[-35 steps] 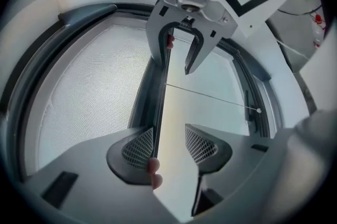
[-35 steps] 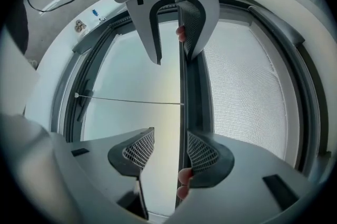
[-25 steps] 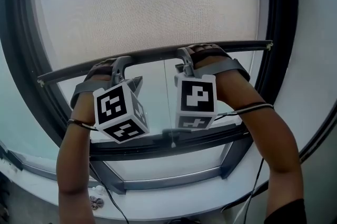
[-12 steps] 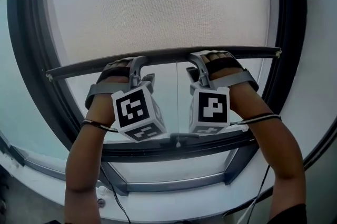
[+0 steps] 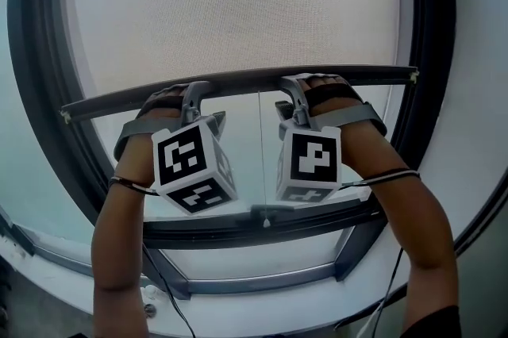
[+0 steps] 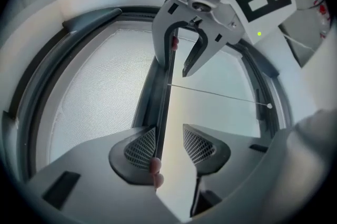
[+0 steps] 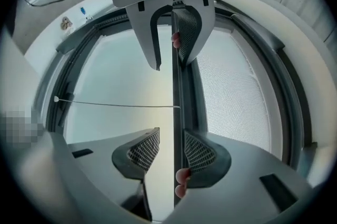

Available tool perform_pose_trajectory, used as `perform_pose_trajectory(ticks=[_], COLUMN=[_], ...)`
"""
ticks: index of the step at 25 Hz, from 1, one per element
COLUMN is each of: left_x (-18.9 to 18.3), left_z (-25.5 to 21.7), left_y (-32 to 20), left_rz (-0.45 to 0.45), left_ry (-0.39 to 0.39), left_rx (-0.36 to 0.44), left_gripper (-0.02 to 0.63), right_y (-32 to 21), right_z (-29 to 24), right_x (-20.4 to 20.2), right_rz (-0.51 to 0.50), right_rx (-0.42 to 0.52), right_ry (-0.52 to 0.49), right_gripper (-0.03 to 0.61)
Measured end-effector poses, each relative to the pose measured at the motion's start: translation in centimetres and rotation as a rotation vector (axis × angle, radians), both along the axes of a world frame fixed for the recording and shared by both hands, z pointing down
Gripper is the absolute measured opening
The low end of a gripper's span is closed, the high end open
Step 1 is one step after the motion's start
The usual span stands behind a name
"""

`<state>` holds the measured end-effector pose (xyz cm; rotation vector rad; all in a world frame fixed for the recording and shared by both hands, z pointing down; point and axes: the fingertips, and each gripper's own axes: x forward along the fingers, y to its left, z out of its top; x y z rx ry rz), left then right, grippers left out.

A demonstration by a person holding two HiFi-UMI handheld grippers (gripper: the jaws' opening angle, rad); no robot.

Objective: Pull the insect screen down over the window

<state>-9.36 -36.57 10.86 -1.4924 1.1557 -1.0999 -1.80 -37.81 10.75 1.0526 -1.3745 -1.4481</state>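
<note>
One insect screen (image 5: 238,3) covers the upper part of the window and ends in one bottom bar (image 5: 246,79). Below that bar bare glass runs down to the window frame (image 5: 262,221). Two grippers reach up to the bar, the left gripper (image 5: 194,100) and the right gripper (image 5: 292,94).

Only the gripper views show the jaws. Each pair straddles the bar with one pad against it and the other clear, so neither clamps. The left pair has just been closing a little, the right pair opening.

Those views also show one pull cord (image 6: 221,95) running off the bar to a single bead (image 6: 269,106), and fingertips (image 7: 181,181) beside the bar.
</note>
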Motion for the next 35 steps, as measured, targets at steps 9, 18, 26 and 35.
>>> perform_pose_trajectory(ticks=[9,18,26,35], left_x=[-0.3,0.1,0.1,0.4], left_z=[5.8,8.2,14.3,17.7], left_y=[0.3,0.4,0.2,0.4], left_rz=[0.002,-0.026,-0.021,0.001], left_ry=[-0.073,-0.046,-0.008,0.052], left_rx=[-0.143,-0.139,-0.221,-0.266], left_gripper=[0.164,0.164,0.164,0.164], right_y=[0.4,0.7,0.4,0.4], right_z=[5.2,7.4,14.0,17.7], right_x=[0.1,0.1,0.2,-0.1], right_rz=[0.053,0.04,0.026,0.03], right_rx=[-0.134,-0.173,-0.234,-0.266], right_ry=[0.093,0.061,0.053,0.023], right_gripper=[0.127,0.127,0.127,0.127])
